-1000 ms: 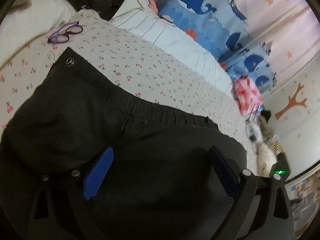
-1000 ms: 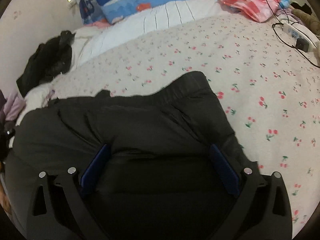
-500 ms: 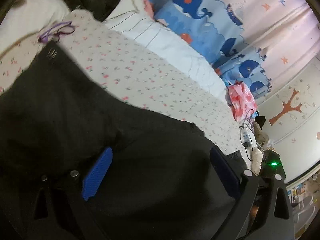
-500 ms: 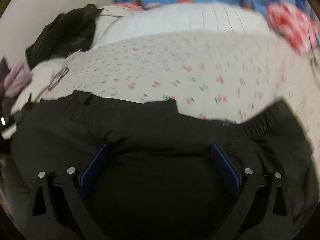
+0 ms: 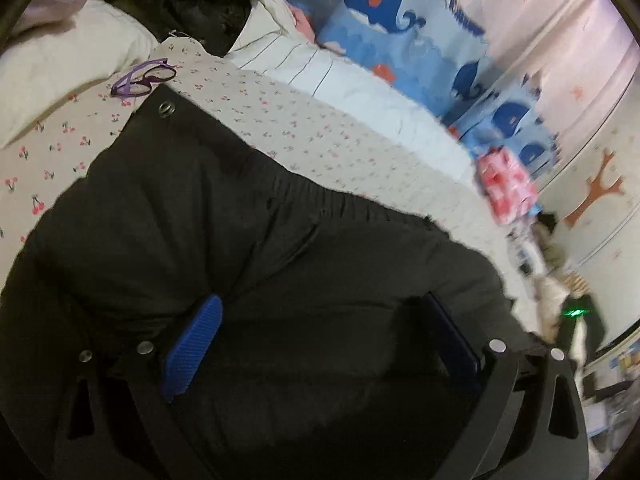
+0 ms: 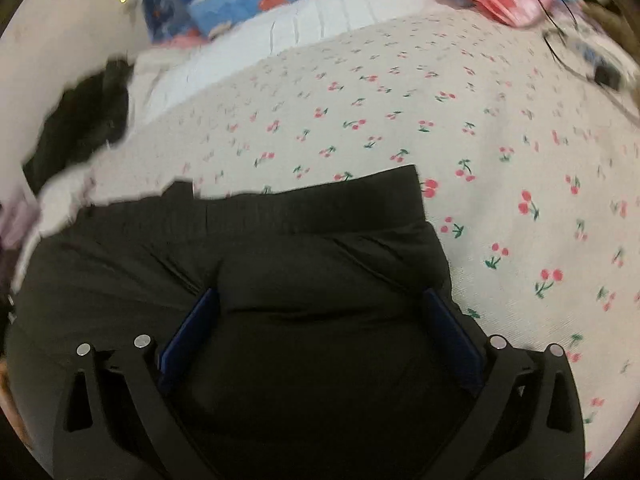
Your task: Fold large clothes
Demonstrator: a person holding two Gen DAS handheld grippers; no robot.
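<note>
Both my grippers spread wide, clamping nothing: left gripper (image 5: 320, 344), right gripper (image 6: 320, 328). Black padded garment (image 5: 240, 248) flat on cherry-print bedsheet (image 6: 480, 120), directly under both, elastic hem (image 6: 320, 204) ahead, long axis crosswise. Neither nearer, judging by views.

Garment (image 5: 248, 264) black, silver snap (image 5: 166, 108). Bed sheet (image 6: 500, 128) cream with small red cherries, green stems. Pillow (image 5: 404, 44) blue with dark-blue whales. Quilt (image 5: 352, 92) white, thin dark stripes. Glasses (image 5: 142, 79) purple. Bag (image 5: 506, 190) pink-red patterned. Tool pads (image 5: 192, 350) blue, frames black.
</note>
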